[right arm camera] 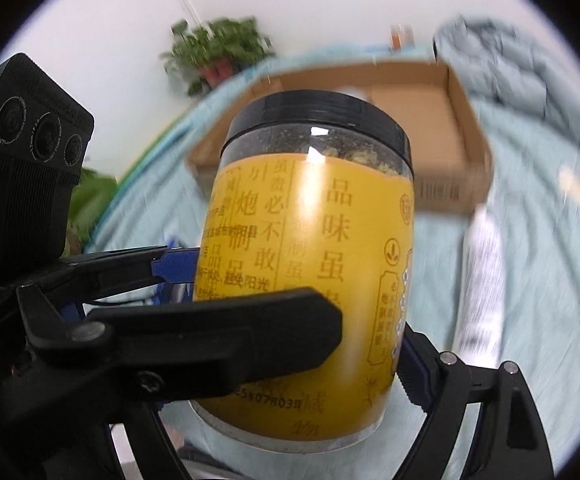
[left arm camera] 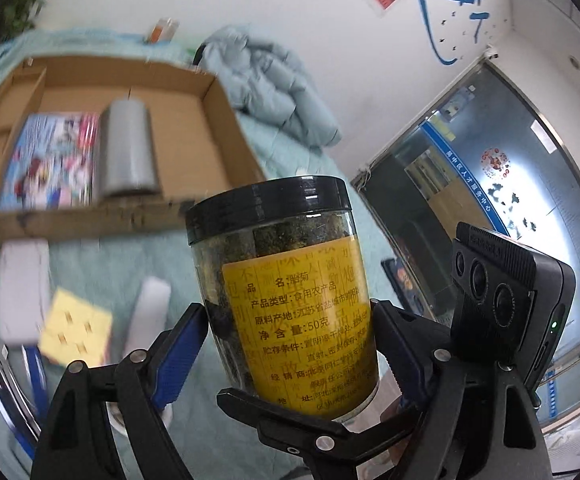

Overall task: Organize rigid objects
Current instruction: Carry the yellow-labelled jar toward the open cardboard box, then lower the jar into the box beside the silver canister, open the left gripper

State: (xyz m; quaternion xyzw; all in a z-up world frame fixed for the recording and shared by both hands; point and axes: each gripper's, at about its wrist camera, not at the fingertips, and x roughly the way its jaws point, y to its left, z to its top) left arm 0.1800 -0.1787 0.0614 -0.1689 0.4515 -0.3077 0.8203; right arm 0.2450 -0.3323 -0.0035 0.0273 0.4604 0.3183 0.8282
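Jar [left arm camera: 290, 304] with black lid and yellow label clamped upright between 2 sets of tongs: left gripper [left arm camera: 290, 332] squeezing at 9 and 3 o'clock, right gripper [right arm camera: 297, 300] likewise pressing its sides. Cardboard tray [left arm camera: 226, 120] at 11 o'clock behind, holding grey roll [left arm camera: 128, 148] and book [left arm camera: 50, 160].

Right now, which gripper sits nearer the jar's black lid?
Left gripper. Its fingers clamp the jar mid-label, below the lid; the right gripper fingers hold lower, near the base.
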